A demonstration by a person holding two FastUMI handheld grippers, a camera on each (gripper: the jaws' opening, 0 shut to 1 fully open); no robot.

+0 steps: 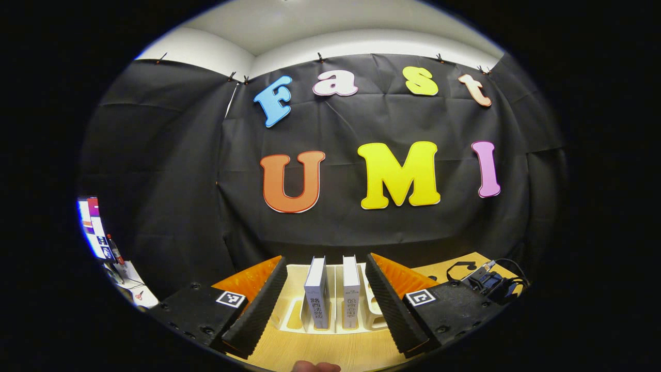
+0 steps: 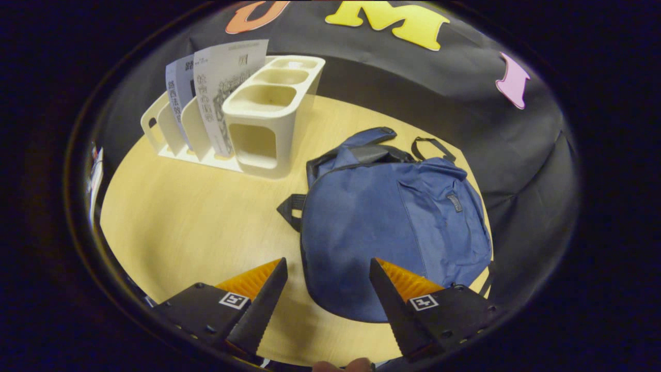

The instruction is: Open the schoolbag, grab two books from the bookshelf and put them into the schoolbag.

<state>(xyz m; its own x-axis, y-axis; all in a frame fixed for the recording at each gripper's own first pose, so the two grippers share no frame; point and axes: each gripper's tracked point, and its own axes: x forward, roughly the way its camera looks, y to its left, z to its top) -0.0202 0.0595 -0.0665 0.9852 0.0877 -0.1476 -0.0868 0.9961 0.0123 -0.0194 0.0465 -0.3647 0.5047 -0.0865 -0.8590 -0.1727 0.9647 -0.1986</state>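
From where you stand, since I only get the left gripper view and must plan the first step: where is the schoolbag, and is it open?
Observer: The blue schoolbag lies flat on the table, to the right of the white bookshelf in the right gripper view. I can't see an opening; it looks shut.
Operator: Is the right tool on it?
Observer: No. The right tool hovers open above the bag's near edge, touching nothing.
Operator: Anything loose near the bag?
Observer: A black strap trails off its far end towards the cloth wall.
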